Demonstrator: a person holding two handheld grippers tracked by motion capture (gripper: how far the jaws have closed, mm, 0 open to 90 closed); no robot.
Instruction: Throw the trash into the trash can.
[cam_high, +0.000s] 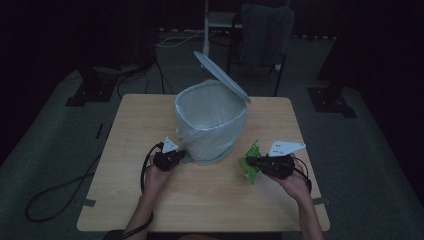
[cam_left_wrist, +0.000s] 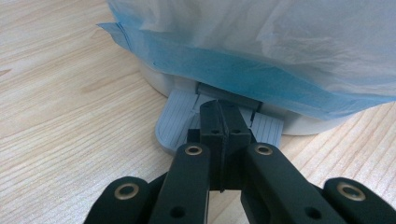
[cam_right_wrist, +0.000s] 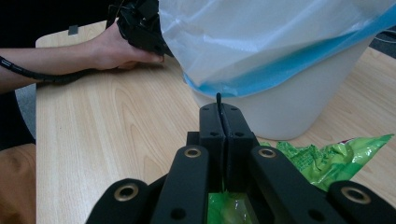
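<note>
At the near edge of the wooden surface (cam_high: 150, 200), the right hand-held gripper (cam_high: 248, 161) is clamped on a green wrapper (cam_high: 251, 165); the left hand-held gripper (cam_left_wrist: 218, 119), closed and empty, presses the bin's pedal (cam_left_wrist: 177, 116). Beyond, the lined bin (cam_high: 210, 125) stands lid (cam_high: 220, 75) raised, seemingly awaiting the drop.

High view: fixed above the near edge of the bench (cam_high: 150, 200), looking forward and down, far enough to take in the whole top plus dark floor and a chair (cam_high: 265, 30) beyond. Left gripper view: riding low, almost at bench level, facing along closed fingers (cam_left_wrist: 219, 126) toward the foot pedal (cam_left_wrist: 175, 123) of the lined bin (cam_left_wrist: 280, 42), very close. Right gripper view: also low, aimed along its own closed fingers (cam_right_wrist: 223, 126) across the bench at the bin (cam_right_wrist: 289, 107), a little farther back, with the other hand (cam_right_wrist: 116, 49) in the background. Shared by all three: the bin's bag-covered lower wall and the wood around it.
</note>
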